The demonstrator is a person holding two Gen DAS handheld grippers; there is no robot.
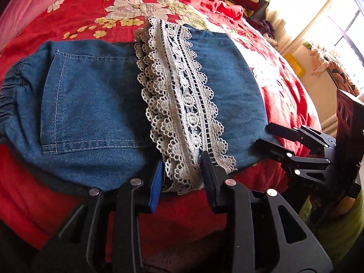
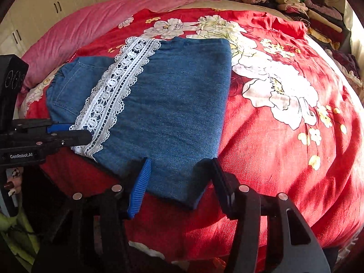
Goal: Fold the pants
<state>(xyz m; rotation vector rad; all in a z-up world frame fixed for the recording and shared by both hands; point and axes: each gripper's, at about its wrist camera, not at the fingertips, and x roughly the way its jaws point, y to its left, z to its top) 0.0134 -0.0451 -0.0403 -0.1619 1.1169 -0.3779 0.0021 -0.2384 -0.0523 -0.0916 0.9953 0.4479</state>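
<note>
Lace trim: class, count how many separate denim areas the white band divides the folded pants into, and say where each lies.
2. In the left wrist view, the pocket side lies left of the lace trim; the plain side lies right. More may be folded underneath.

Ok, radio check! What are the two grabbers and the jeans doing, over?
Left gripper straddles the lace trim, grip unclear. Right gripper straddles the near denim edge. Jeans folded on red bedspread. Nothing blocking.

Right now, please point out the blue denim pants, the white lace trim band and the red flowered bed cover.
blue denim pants [image 2: 177,104]: right wrist view, plain folded-over panel.
white lace trim band [image 1: 179,104]: left wrist view, middle of the strip.
red flowered bed cover [image 2: 284,150]: right wrist view, bare red part.
</note>
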